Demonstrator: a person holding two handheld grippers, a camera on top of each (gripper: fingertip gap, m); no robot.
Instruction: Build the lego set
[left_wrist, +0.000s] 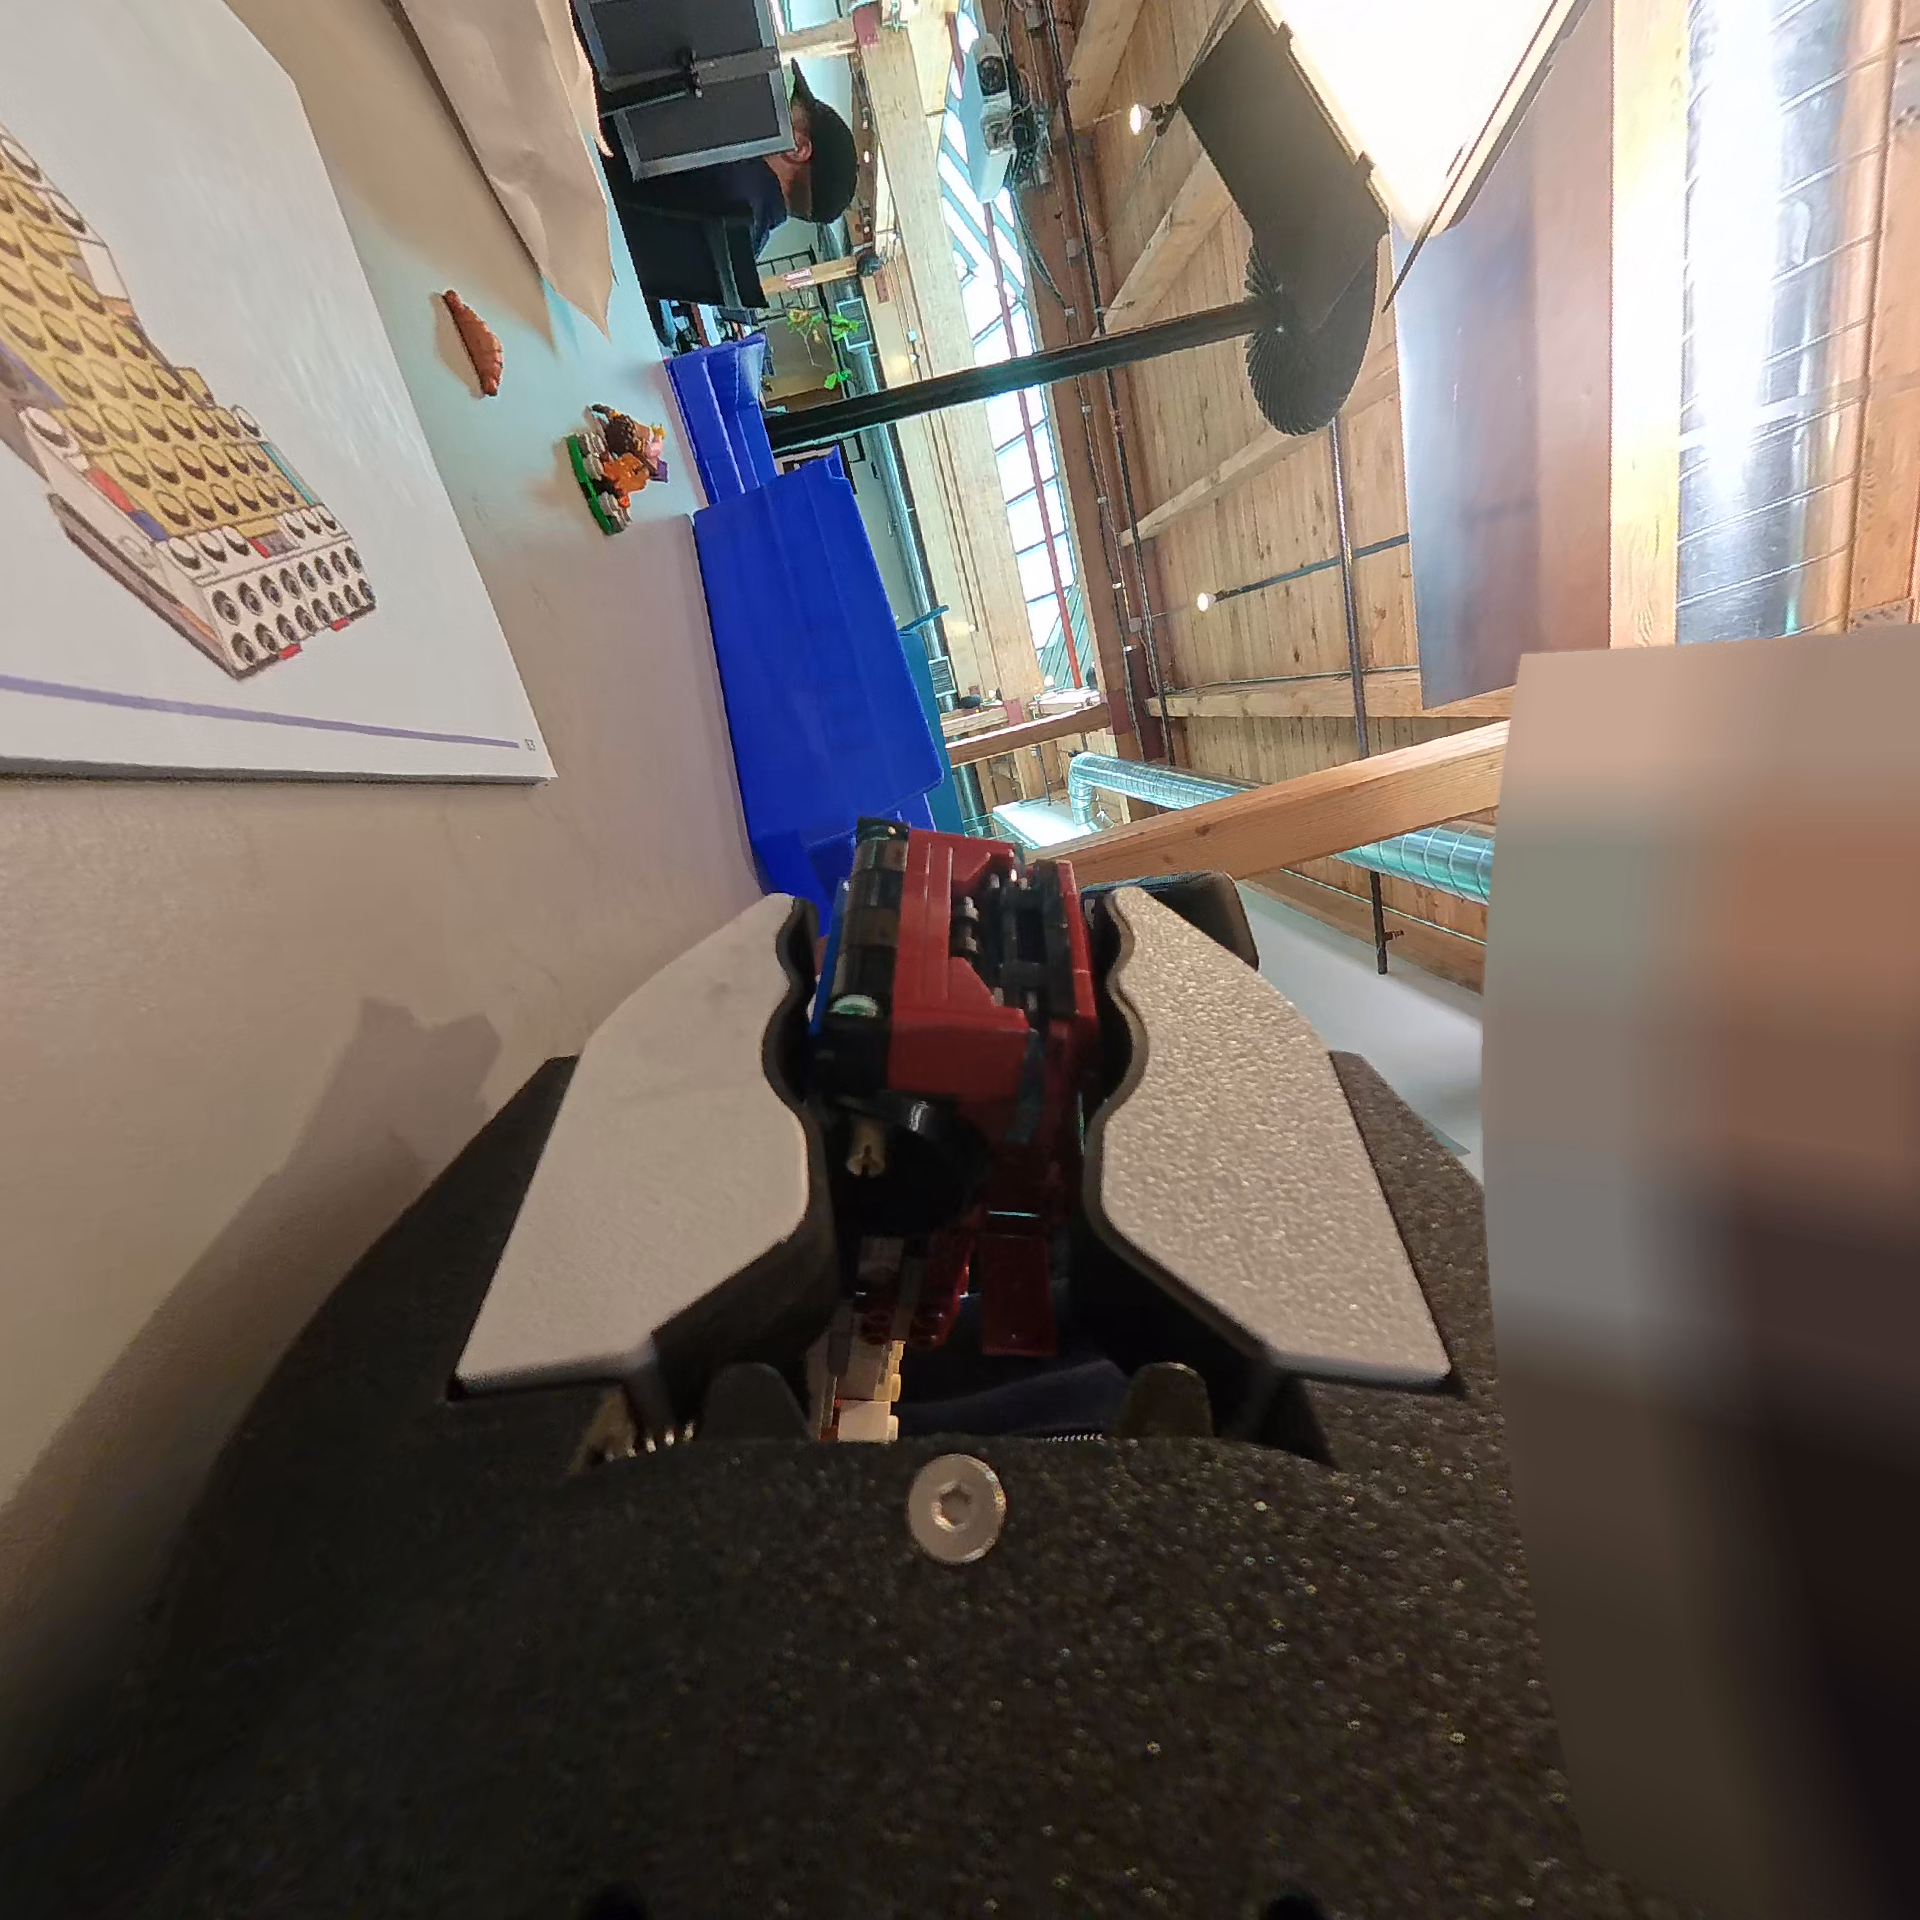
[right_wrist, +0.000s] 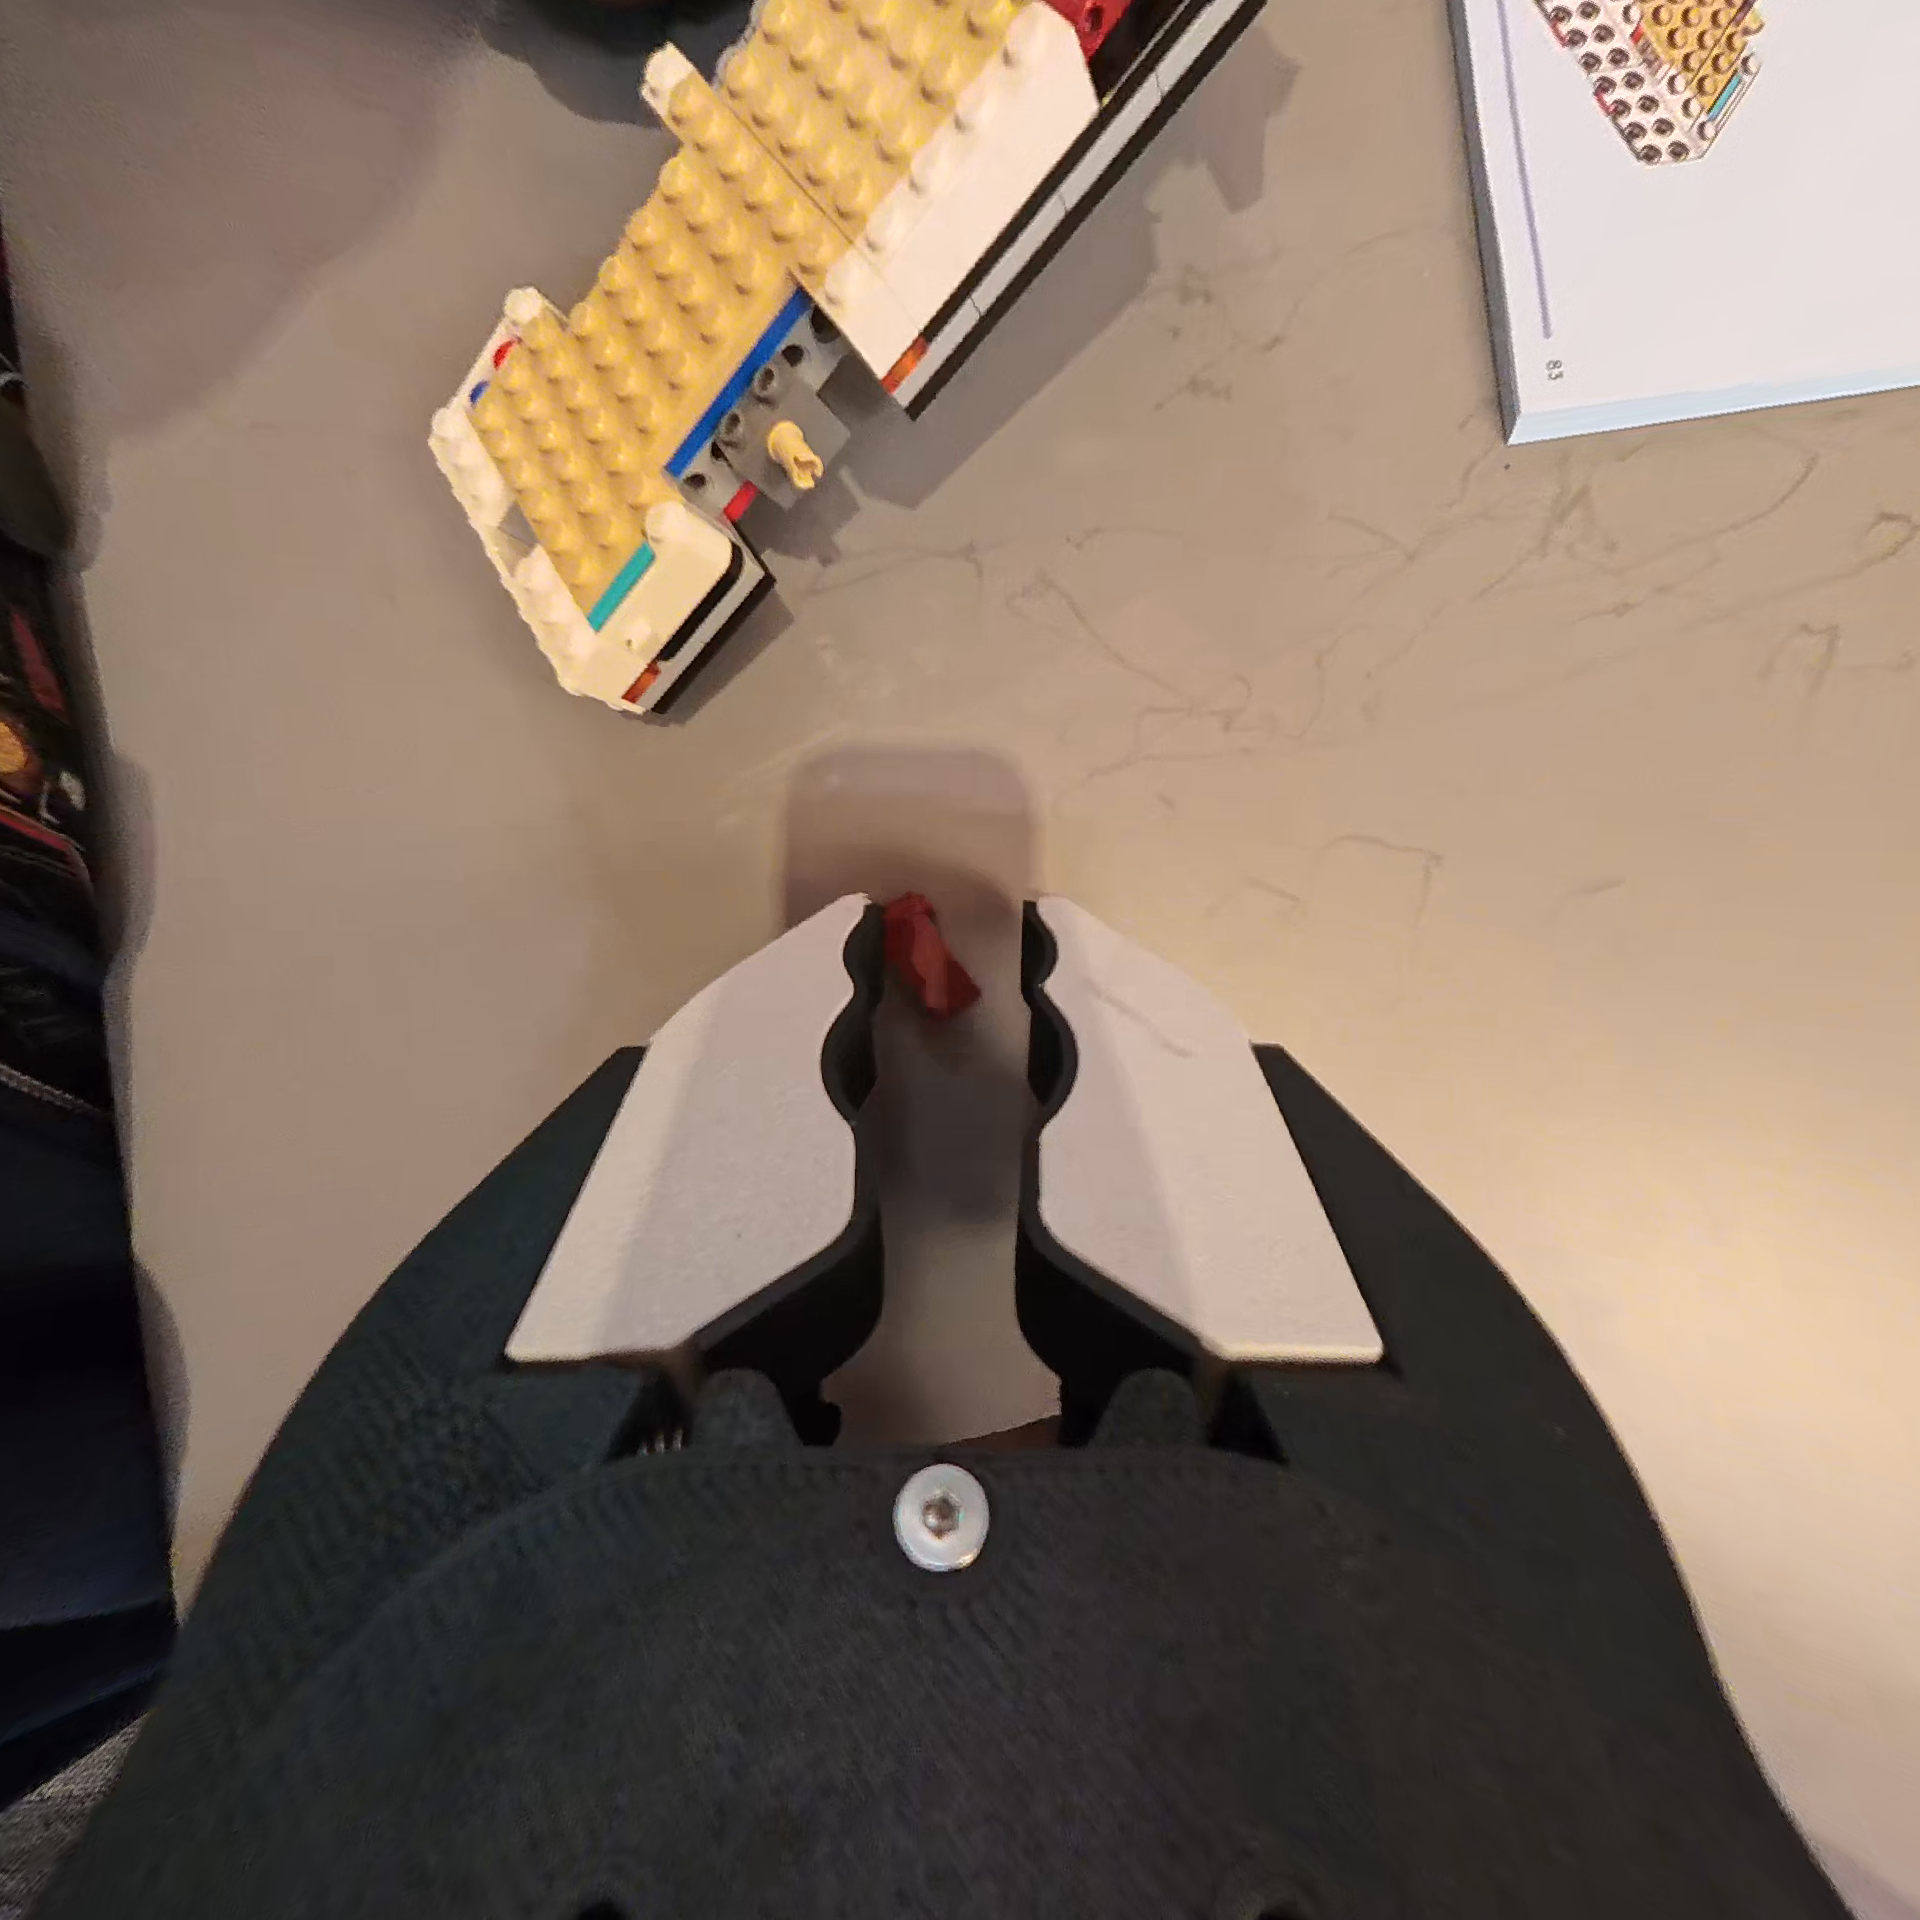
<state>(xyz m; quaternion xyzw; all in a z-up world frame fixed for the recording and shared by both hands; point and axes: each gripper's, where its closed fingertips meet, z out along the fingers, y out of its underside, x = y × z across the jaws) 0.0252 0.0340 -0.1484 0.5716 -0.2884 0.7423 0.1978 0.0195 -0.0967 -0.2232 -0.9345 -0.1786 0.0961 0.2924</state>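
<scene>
The left gripper (left_wrist: 951, 977) is clamped on a dark-red and black toy-brick assembly (left_wrist: 956, 997). The right gripper (right_wrist: 945, 945) hangs parted over the beige table (right_wrist: 1351, 935); a small red brick piece (right_wrist: 925, 956) lies against its left pad, so centring first seems wise.

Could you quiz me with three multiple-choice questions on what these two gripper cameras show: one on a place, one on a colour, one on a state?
1. Where does the instruction booklet lie in the right wrist view?
A) upper right B) lower left C) between the fingers

2. What colour are the bins in the left wrist view?
A) green B) blue C) yellow

3. How is the left gripper?
A) open, with nothing in it B) out of view C) closed on a red and black brick model

Answers: 1 A, it sits at the table's upper right; 2 B, they are plainly blue; 3 C, both fingers press against the model's sides.
</scene>
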